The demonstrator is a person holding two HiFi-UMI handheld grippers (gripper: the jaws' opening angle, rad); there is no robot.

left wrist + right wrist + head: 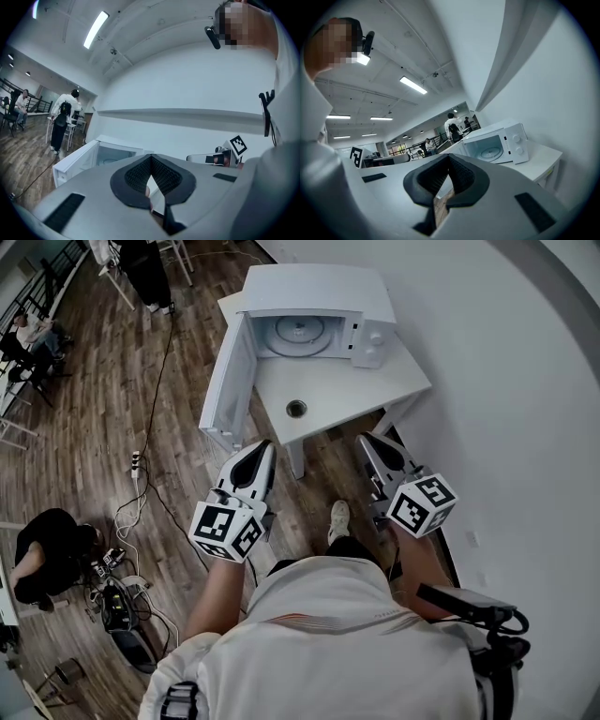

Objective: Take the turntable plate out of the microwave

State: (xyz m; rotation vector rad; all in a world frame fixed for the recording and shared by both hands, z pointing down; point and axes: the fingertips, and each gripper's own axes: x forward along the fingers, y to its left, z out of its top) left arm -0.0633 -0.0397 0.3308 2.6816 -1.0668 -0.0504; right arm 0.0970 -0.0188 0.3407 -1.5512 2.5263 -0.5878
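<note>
Far ahead inside the open microwave (319,287), the turntable plate (298,334) was seen, well apart from left gripper (262,446) and right gripper (368,440), both closed, empty

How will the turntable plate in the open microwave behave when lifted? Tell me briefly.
The turntable plate looks like a rigid glassy disc, probably stiff, fragile and slippery. It lies flat inside the microwave, so its thin rim likely offers little grip. Being round, it may roll on edge.

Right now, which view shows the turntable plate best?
Head view: it looks into the open microwave at most of the turntable plate. Right gripper view shows it small, oblique; left gripper view, barely a glimpse.
</note>
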